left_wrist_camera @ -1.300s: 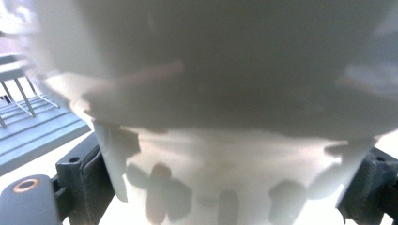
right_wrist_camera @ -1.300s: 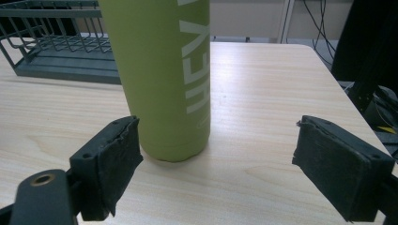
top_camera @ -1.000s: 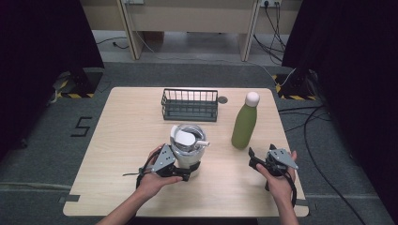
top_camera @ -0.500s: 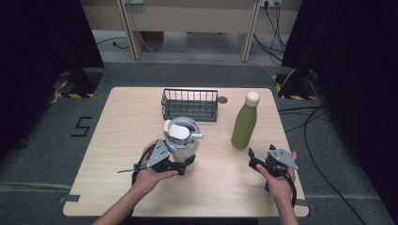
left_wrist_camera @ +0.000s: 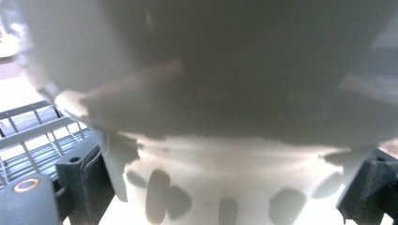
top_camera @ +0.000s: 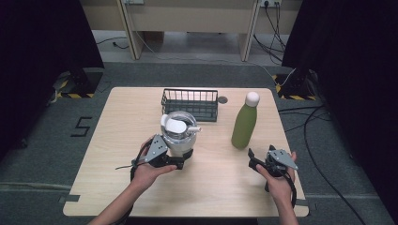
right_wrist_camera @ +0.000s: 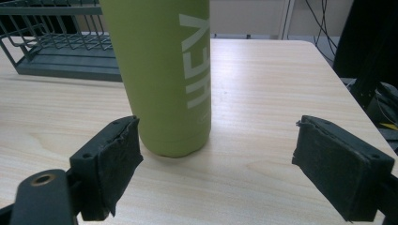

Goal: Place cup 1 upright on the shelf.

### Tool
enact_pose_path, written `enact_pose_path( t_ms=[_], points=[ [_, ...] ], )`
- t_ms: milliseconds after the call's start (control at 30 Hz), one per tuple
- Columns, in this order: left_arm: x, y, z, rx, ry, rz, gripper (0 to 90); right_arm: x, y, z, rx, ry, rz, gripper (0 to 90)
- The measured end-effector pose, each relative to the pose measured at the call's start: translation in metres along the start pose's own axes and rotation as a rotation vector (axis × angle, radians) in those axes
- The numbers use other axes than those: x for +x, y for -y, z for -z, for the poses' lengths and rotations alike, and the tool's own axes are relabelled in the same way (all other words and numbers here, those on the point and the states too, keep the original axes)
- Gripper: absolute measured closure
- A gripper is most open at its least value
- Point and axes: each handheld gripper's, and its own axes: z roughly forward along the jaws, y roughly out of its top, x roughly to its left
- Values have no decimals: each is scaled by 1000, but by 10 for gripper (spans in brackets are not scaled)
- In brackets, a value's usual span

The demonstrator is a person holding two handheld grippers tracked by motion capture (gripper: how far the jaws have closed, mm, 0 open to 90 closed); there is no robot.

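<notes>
A clear cup with a white lid (top_camera: 179,131) stands left of the table's middle. My left gripper (top_camera: 181,157) is shut on its lower part, one black jaw on each side. Close up, the cup's pale wall (left_wrist_camera: 211,70) sits between those jaws of the left gripper (left_wrist_camera: 225,185). A green bottle (top_camera: 245,124) with a white cap stands upright to the right. My right gripper (top_camera: 254,162) rests near the table's front right, open, just short of the bottle. In the right gripper view the bottle (right_wrist_camera: 159,70) stands just beyond the left jaw of the open gripper (right_wrist_camera: 218,159).
A dark wire basket (top_camera: 190,104) sits at the back middle of the wooden table (top_camera: 122,122), just behind the cup; it also appears as a basket (right_wrist_camera: 51,42) behind the bottle. A small round grommet (top_camera: 222,99) lies beside it. Dark floor and cables surround the table.
My left gripper has carried the cup a little to the left and away from the person, towards the basket. The right gripper and the bottle have stayed put.
</notes>
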Motion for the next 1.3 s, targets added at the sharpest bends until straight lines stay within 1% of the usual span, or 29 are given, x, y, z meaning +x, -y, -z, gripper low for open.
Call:
enact_pose_path(
  t_ms=[133, 433, 1033, 1167, 1300],
  points=[
    [3, -2, 0, -2, -9, 6, 101, 0, 0, 0, 3, 0, 0, 148],
    [11, -9, -3, -3, -31, -1, 101, 0, 0, 0, 2, 0, 0, 149],
    [24, -20, -9, -12, -55, -6, 101, 1, 1, 0, -2, -3, 4, 149],
    [26, -21, -10, -15, -60, -4, 101, 2, 1, 1, -1, -4, -2, 149],
    [29, -23, -12, -12, -65, -10, 101, 2, 1, 1, -1, -4, -1, 149]
  ],
)
